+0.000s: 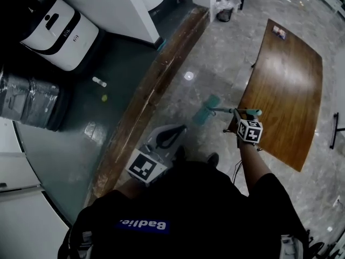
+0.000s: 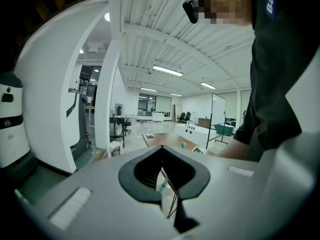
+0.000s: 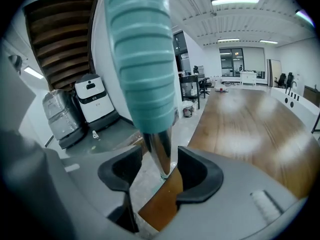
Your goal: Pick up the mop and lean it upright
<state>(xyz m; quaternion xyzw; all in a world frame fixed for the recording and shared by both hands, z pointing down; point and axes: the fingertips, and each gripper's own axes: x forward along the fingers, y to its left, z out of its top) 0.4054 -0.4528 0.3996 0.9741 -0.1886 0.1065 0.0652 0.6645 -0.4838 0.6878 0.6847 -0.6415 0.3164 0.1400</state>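
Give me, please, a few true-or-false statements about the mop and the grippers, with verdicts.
1. The mop shaft stands between the right gripper jaws. True.
2. Those jaws are closed together. False: they stand apart.
3. The left gripper holds the mop. False: it is shut and empty.
4. The mop's grip is teal. True.
5. The mop's head rests on the floor. True.

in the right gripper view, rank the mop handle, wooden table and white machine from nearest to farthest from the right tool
1. mop handle, standing between the right tool's jaws
2. wooden table, just beyond, to the right
3. white machine, far back on the left
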